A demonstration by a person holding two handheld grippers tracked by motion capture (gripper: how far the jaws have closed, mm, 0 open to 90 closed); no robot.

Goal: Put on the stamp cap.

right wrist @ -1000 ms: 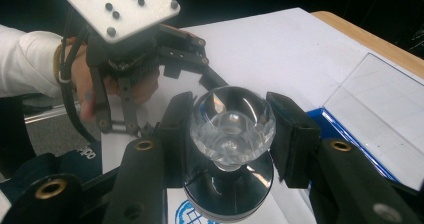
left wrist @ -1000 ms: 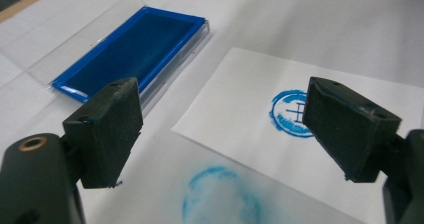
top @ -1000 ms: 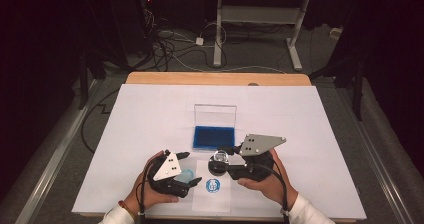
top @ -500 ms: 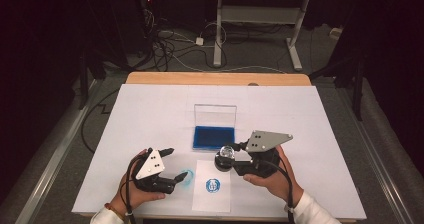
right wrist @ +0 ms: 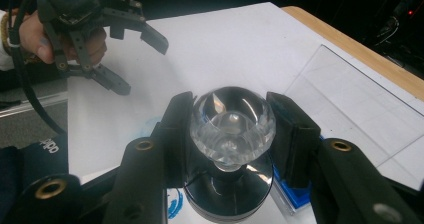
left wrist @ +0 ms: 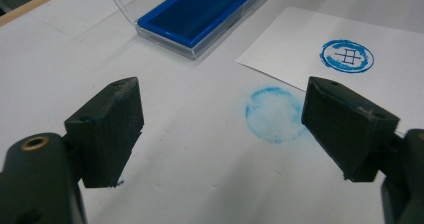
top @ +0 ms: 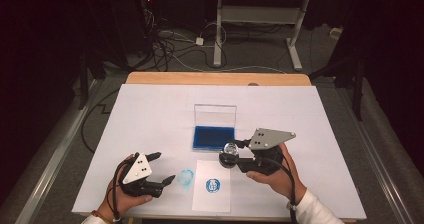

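My right gripper (top: 233, 153) is shut on a stamp (right wrist: 232, 126) with a clear faceted knob and a round black base, pads (right wrist: 292, 134) pressing both sides of the knob. It holds the stamp (top: 230, 154) between the paper and the ink pad. The blue ink pad (top: 214, 137) lies in a clear case with its lid up. A white paper sheet (top: 212, 196) bears a round blue print (left wrist: 347, 56). My left gripper (top: 162, 168) is open over the table at the front left, with nothing between its pads (left wrist: 107, 129). A faint blue ring smudge (left wrist: 272, 115) lies just ahead of it.
The white table cover (top: 150, 114) stretches wide behind and beside the ink pad (left wrist: 200, 11). A wooden table edge (top: 215, 78) runs along the back. Cables and desk legs (top: 218, 29) stand on the floor beyond. My left gripper (right wrist: 142, 66) is also seen far off in the right gripper view.
My left gripper has drawn away to the left from the stamp, jaws still open. The right gripper has carried the stamp a little to the right, off the paper toward the ink pad.
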